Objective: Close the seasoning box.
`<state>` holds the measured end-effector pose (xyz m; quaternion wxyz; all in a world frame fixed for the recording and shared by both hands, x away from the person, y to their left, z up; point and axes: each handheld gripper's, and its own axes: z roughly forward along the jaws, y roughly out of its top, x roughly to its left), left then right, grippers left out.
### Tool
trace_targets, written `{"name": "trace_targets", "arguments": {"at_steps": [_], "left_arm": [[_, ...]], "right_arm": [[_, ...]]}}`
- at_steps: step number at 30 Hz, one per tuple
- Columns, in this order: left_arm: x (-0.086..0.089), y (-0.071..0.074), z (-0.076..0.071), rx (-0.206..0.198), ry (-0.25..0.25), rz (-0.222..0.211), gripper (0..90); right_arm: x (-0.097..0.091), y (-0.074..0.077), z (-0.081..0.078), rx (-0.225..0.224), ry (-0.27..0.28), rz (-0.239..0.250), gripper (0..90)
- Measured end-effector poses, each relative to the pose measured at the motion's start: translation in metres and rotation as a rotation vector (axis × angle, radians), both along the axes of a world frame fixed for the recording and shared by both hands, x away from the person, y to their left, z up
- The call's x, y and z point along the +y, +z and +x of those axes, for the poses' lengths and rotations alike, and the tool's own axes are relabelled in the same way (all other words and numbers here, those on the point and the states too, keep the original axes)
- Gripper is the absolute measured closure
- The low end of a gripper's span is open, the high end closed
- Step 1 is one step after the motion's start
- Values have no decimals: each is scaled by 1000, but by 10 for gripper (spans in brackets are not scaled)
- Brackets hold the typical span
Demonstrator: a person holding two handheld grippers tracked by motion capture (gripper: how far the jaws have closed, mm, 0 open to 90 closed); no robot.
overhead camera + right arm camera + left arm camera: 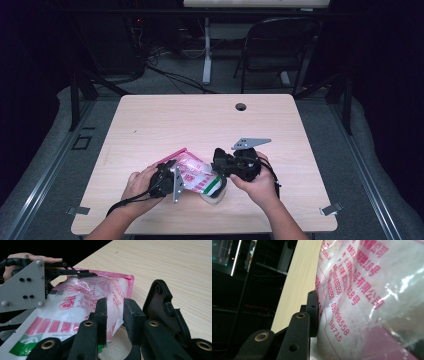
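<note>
Here, a clear plastic bag with pink printing, a pink top edge and a green stripe [196, 176], holding white powder, sits at the near middle of the pale wooden table [200, 120], caught between the two claws. The left claw [170, 172] comes in from the bag's left; in the left gripper view one black pad [313, 313] presses flat on the printed film, and the right gripper view shows its thin jaws clamped over the pink edge. The right claw [115, 317] meets the bag's right end, its jaws narrow with a fold of film pinched between them.
</note>
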<state>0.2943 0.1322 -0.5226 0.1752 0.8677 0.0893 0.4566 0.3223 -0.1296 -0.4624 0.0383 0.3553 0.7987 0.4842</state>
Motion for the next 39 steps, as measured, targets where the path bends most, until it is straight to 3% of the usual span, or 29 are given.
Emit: {"name": "trace_targets", "arguments": {"at_steps": [7,8,10,23,34,39], "left_arm": [[1,0,1,20,-3,-56,766],[1,0,1,24,-3,-44,767],[2,-2,1,34,-3,-75,768],[7,-3,4,108,2,-138,775],[14,-8,9,196,18,-240,783],[16,-9,10,213,13,-256,788]], "right_arm": [[-3,2,0,-6,-6,3,737],[-3,3,-1,-9,-14,9,738],[-5,4,-1,-12,-13,12,739],[-7,5,0,-19,-22,15,741],[-9,5,1,-22,-36,17,762],[-9,5,1,-22,-42,18,762]]}}
